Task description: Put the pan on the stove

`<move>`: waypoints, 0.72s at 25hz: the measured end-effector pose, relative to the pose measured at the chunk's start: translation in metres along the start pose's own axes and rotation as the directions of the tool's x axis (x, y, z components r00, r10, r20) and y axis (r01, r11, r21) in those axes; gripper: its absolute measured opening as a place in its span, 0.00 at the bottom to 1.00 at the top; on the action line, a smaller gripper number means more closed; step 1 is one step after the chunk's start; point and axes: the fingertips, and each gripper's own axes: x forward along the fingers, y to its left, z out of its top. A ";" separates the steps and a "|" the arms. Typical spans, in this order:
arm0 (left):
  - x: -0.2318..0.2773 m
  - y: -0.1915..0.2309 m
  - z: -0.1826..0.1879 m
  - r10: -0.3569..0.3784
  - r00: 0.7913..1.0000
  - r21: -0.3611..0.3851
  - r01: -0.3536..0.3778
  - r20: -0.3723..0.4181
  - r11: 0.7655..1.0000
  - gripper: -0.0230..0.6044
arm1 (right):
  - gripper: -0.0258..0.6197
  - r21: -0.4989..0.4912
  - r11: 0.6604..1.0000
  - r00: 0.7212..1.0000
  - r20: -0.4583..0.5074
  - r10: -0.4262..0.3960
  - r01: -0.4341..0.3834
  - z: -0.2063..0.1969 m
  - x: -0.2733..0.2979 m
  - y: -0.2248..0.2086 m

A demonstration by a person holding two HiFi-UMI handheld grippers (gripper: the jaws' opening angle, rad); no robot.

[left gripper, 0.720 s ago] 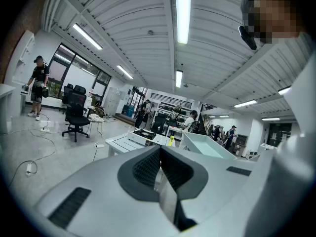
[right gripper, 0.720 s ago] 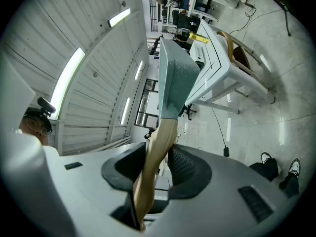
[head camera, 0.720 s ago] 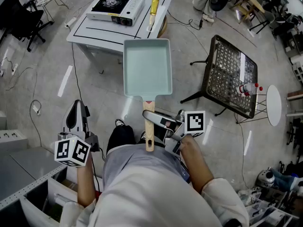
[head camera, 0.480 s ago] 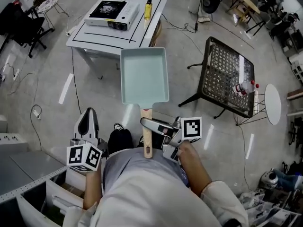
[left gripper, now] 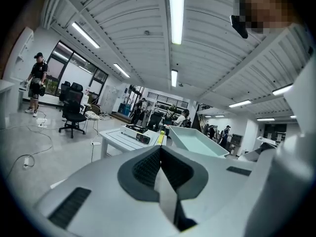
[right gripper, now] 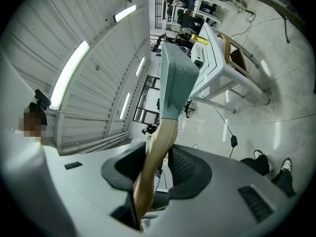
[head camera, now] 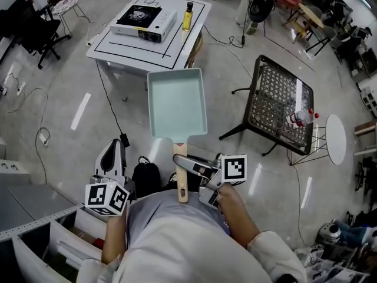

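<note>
Since a moment ago, the pan sits lower in the head view and nearer your body, and the whole white table now shows at the top of that view. Your left gripper has shifted inward, closer to your torso.

Your right gripper is clamped on the pan's wooden handle. The right gripper view shows the handle running up between the two dark pads, with a pad pressed on each side of it. The pan is pale teal and rectangular, with its open face up. You hold it in the air over the grey floor, pointing away from you toward the table. It has not reached the table, and it is well apart from the stove.

The stove is a portable single-burner unit that stands on the far left part of the table top. A yellow bottle stands upright just beside the stove, to its right.

Your left gripper is empty. Its jaws are pressed together with nothing between them, and it hangs low at your left side.

A black wire-mesh stand is on the floor to the right of the pan.
</note>
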 end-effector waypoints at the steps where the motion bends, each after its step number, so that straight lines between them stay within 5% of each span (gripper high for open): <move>1: 0.000 0.000 0.000 0.002 1.000 0.001 -0.002 0.001 1.000 0.03 | 0.27 0.007 1.000 1.000 -0.005 0.003 -0.003 0.000 0.001 0.000; 18: 0.055 0.048 0.021 -0.017 1.000 -0.035 0.017 -0.024 0.999 0.03 | 0.27 0.030 0.999 0.999 -0.031 0.034 -0.033 0.046 0.064 -0.002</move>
